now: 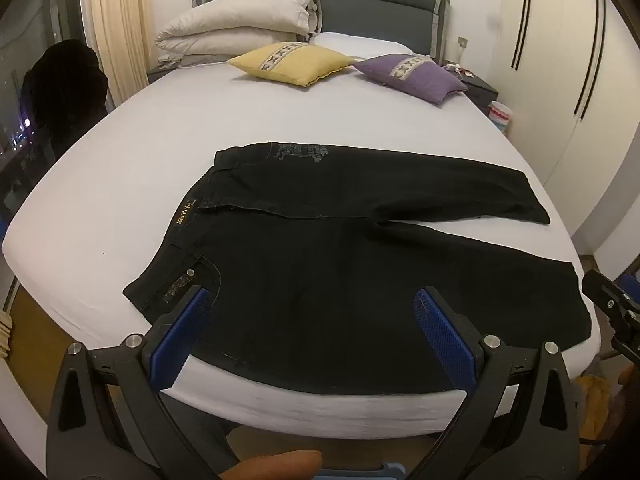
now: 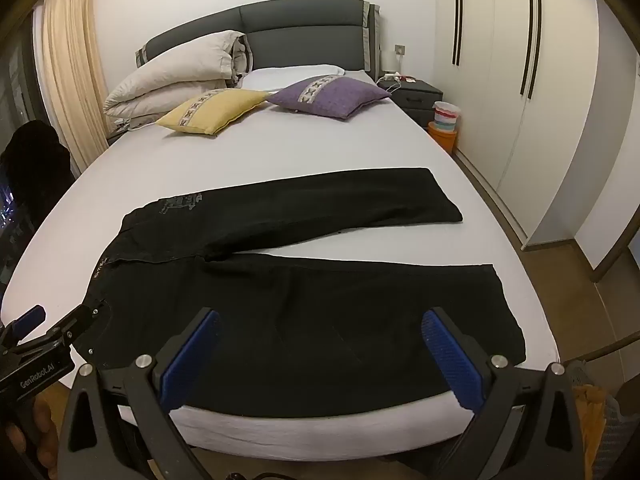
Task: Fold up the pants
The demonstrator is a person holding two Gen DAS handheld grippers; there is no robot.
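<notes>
Pants (image 1: 340, 248) lie flat and spread across the near half of the bed (image 1: 280, 120), black, waistband toward the left of the frame and the 2 legs splayed apart toward the right, with a white wedge of sheet between them. My left gripper (image 1: 312, 312) hovers over the near leg by the pocket, jaws wide open and holding nothing. My right gripper (image 2: 320, 334) hangs over the same leg further toward the hem, jaws also open and empty.

I judge the fold has not begun. To do it well I would take the near leg at 2 points, left jaws on the waistband corner at lower left, right jaws on the hem at lower right, pinching only the top garment and not the sheet beneath. Then I would lift both ends level and carry the near leg over onto the far one, matching seam to seam. Denim looks stiff, so it should hold its line, but uneven lifting could drag the far leg askew.

The sheet is white, smooth and taut. Toward the top of the frame sit a yellow cushion (image 1: 292, 66), a purple cushion (image 1: 416, 76) and a folded duvet (image 1: 236, 26) against a grey headboard (image 1: 376, 0). White wardrobes (image 2: 540, 80) fill the right, a cream curtain (image 2: 68, 72) the upper left
</notes>
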